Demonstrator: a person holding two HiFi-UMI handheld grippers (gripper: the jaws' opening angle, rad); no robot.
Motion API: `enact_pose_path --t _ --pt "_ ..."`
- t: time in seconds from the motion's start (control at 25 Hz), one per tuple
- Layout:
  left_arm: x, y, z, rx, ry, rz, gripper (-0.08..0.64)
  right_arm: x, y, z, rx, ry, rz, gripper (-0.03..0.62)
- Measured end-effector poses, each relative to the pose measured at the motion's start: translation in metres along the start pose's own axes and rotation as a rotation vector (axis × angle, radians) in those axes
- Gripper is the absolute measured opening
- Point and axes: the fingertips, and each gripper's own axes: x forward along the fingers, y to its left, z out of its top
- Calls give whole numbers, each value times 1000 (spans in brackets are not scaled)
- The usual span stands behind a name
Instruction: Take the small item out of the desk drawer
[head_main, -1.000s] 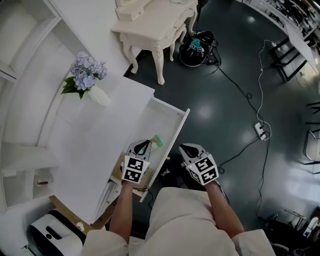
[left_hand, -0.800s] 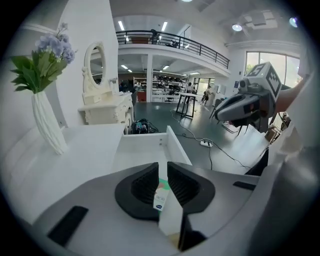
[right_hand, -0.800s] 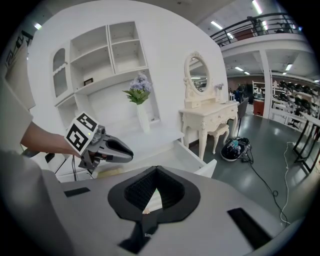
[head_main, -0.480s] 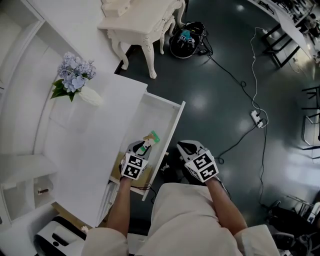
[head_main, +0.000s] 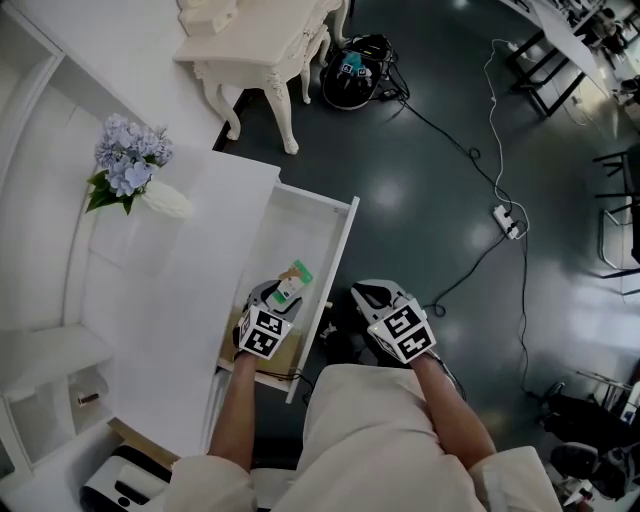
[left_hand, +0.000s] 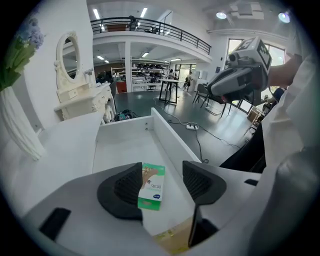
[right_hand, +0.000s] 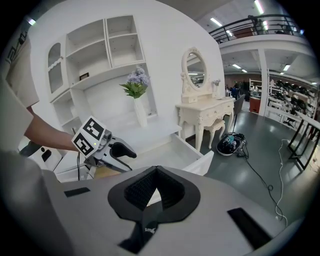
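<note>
**Q:** How far is the task carried?

**A:** The desk drawer is shown pulled open. The small green-and-white box is still lying on its floor, at the end nearest the person. Nothing is lifted yet.

**Q:** And the tools?

**A:** The left gripper is held low over the drawer. Its jaws have just been opened, and the box is framed between them, close by one pad but not pinched. The right gripper is kept clenched and empty, outside the drawer.

**Q:** What is left?

**A:** The box, it is judged, must yet be closed on, raised and carried clear.
</note>
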Motion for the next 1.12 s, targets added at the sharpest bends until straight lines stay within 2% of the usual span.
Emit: enact_pose_path --t 0.12,0.36,0.6,0.84,1.12 --pt "5 -2 -6 27 33 -18 301 -2 1 -4 6 2 -6 25" --pt "19 3 -8 64 55 -14 301 -9 -1 -17 27 18 -11 25" --pt "39 11 -15 54 89 -21 301 -12 -6 -22 68 17 -16 25" --pt "60 18 -25 30 119 -27 301 -13 -9 -25 68 32 -18 25" --pt "83 24 -33 61 156 -30 301 -13 -21 -32 84 58 -36 25"
